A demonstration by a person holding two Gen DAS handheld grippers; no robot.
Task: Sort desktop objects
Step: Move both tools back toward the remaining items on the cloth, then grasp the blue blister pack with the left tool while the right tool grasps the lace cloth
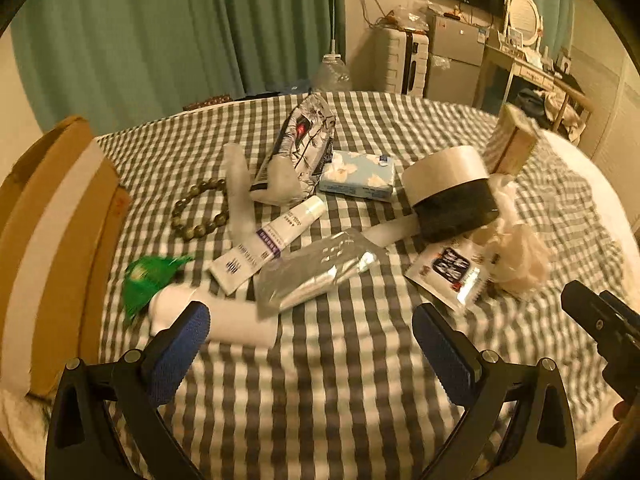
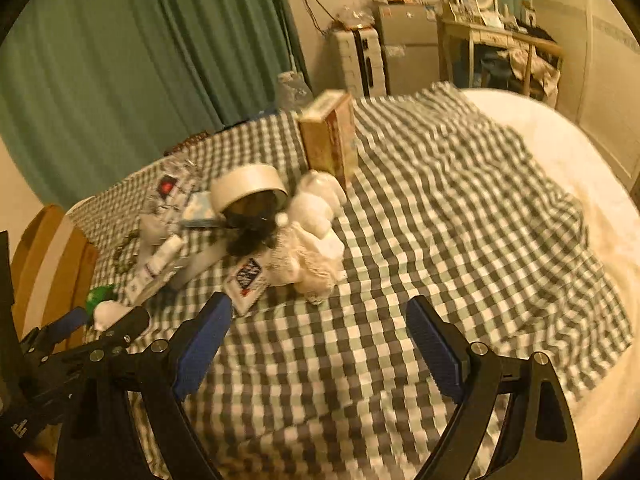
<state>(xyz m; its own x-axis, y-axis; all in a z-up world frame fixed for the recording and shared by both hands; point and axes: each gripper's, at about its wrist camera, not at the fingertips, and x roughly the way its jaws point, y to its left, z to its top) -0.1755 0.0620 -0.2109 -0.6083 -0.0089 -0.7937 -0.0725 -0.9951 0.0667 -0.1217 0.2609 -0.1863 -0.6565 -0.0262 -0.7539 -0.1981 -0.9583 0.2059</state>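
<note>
— Status of the two tongs?

— Left tongs [image 1: 310, 344] spread wide, nothing between the pads. Right tongs [image 2: 320, 344] likewise spread wide and empty. Both hover above the checked bedspread [image 2: 460, 208]; neither touches an item.

— Which step is in hand?

— In my judgement, selection. No object is gripped, and the pile looks unsorted. A cardboard box [image 1: 60, 220] stands off to the left of the left tongs, a likely destination, though I cannot confirm that.

— Where is the pile?

— Ahead of both tongs. Nearest the left tongs' left finger lies a white bottle [image 1: 224, 320], touching a green wrapper [image 1: 146, 278]. Just beyond: a silver foil pouch [image 1: 316, 270] and a white tube [image 1: 272, 244]. Further ahead: a bead bracelet [image 1: 200, 208], a blue tissue pack [image 1: 358, 176], a dark jar [image 1: 452, 190] tipped on its side, a cream plush toy [image 2: 316, 240] and a printed sachet [image 2: 248, 276].

— Next move?

— Probably the white bottle: the left tongs would need to advance, straddle it across its width and close. Its smooth round body may roll, and the frames are blurred.
</note>
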